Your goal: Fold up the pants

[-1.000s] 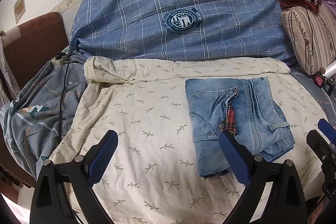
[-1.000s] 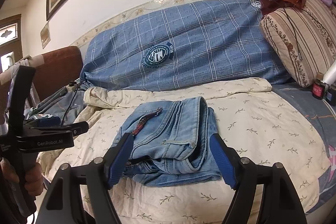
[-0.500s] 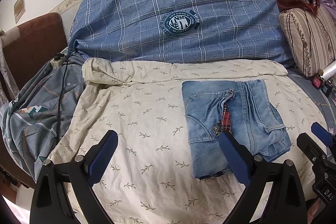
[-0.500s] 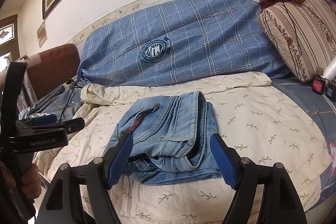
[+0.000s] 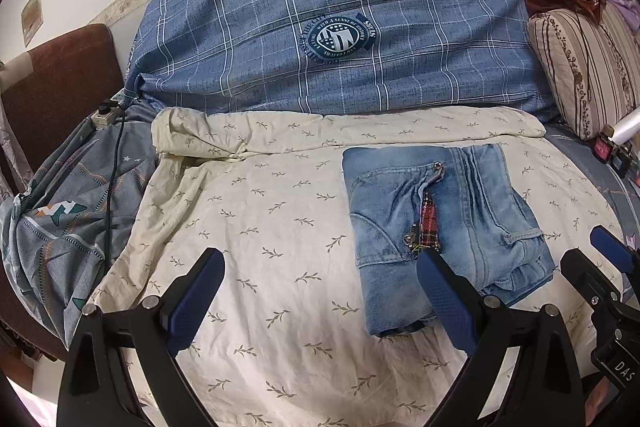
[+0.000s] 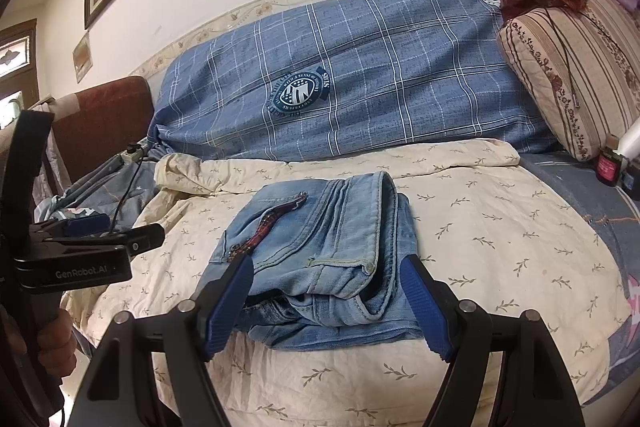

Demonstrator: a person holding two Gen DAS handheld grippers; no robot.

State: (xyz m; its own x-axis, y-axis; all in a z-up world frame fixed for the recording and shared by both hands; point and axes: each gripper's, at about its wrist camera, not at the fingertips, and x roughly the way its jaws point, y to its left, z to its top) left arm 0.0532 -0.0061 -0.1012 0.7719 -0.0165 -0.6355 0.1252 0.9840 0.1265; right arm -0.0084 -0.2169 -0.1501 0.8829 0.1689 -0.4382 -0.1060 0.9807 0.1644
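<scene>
**Jeans sit folded, both grippers hang back**

On the far left of the right view, a hand (image 6: 48, 343) holds the left gripper (image 5: 320, 291). Its blue jaws stand wide apart with nothing between them, only the cream sheet (image 5: 260, 227) below.

Next come the jeans (image 5: 432, 227). They lie on the sheet as a neat, thick block, right of the middle of the bed, in front of the blue plaid quilt (image 5: 340, 43). A red plaid strip pokes out near the zip.

Compared with a second ago, almost nothing has changed. The jeans have the same shape and the jaws are just as wide. The view only shifts a little. So the folding looks done, or nearly done.

On the right, the right gripper (image 6: 328, 303) hangs just in front of the jeans. Its jaws are apart, one on each side of the near edge, and do not seem to squeeze the cloth.

Some things are hard to see. The near edge of the jeans is partly hidden behind the jaws. The small bottles by the striped pillow (image 6: 576, 79) are too tiny to name.
</scene>
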